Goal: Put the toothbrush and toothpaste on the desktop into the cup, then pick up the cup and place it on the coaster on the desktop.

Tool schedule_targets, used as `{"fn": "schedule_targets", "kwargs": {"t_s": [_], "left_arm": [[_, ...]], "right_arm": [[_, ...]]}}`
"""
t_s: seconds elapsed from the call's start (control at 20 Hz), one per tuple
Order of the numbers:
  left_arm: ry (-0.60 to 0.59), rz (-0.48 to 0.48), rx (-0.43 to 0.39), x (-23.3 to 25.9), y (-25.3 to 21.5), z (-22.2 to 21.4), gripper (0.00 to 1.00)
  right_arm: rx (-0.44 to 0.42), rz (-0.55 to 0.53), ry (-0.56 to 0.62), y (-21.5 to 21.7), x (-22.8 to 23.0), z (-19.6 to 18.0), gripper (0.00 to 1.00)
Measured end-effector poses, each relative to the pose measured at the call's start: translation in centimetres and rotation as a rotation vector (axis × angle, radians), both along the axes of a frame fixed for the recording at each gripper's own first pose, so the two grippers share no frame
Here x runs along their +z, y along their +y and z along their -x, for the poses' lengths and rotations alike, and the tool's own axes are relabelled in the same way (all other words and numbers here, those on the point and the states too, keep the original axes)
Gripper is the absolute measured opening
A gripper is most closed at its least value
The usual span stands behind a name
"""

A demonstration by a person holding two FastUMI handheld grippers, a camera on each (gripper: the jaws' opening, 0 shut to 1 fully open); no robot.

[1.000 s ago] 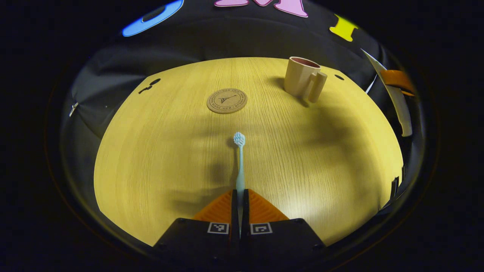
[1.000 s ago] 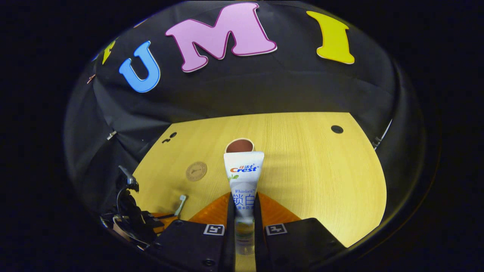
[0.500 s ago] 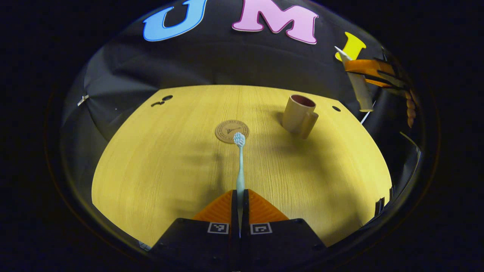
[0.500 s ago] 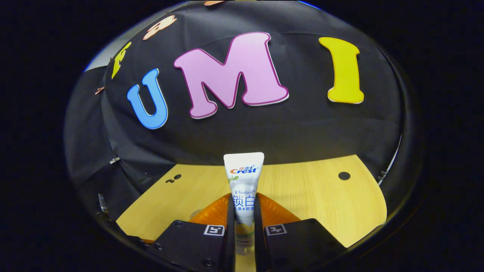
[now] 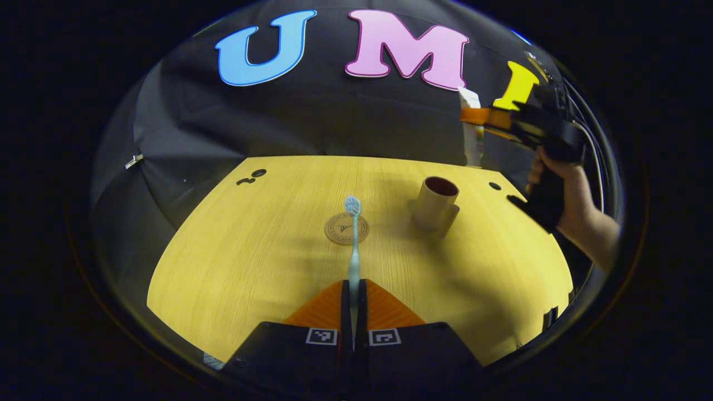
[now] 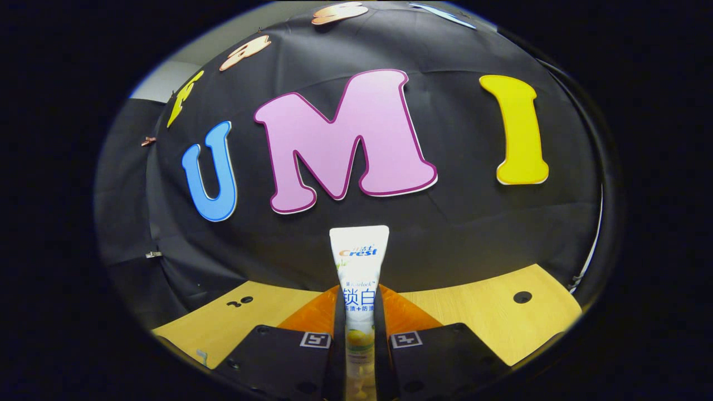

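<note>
My left gripper is shut on a pale blue toothbrush, lifted over the wooden desk with its bristle head pointing away, above the round brown coaster. The beige cup stands upright on the desk to the right of the coaster, handle toward me. In the right gripper view, my right gripper is shut on a white toothpaste tube, tilted up toward the booth wall. The left gripper view shows that right gripper high above and behind the cup, the tube hanging nearly upright, held by a hand.
The yellow wooden desk has a small round hole near its far right corner and dark marks at the far left. Black cloth closes in the booth behind the desk.
Both grippers have risen and tilted upward. The right gripper with the tube has swung from level toward upright, above the cup. The toothbrush has lifted off the desk.
</note>
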State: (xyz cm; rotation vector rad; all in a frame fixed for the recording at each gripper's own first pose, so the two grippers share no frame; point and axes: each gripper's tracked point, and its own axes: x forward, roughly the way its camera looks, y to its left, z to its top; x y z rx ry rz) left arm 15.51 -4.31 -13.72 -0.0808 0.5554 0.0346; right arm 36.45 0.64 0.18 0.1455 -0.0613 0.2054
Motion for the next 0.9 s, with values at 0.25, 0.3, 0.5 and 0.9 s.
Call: {"fn": "schedule_targets", "kwargs": {"t_s": [0.25,0.3,0.5,0.9], "left_arm": [[-0.057,0.033,0.046,3.2,-0.1,-1.6,0.06],[-0.068,0.040,0.054,3.6,-0.1,-1.8,0.06],[-0.095,0.036,0.066,4.5,0.0,-2.4,0.06],[-0.126,0.045,0.037,4.6,-1.6,-4.5,0.06]], "right_arm": [[0.019,0.047,0.013,0.8,-3.6,-2.0,0.24],[0.020,0.051,0.012,0.9,-4.1,-2.3,0.24],[0.019,0.062,-0.002,1.5,-5.9,-2.9,0.24],[0.018,0.110,-0.001,1.9,-9.9,-2.9,0.25]]}}
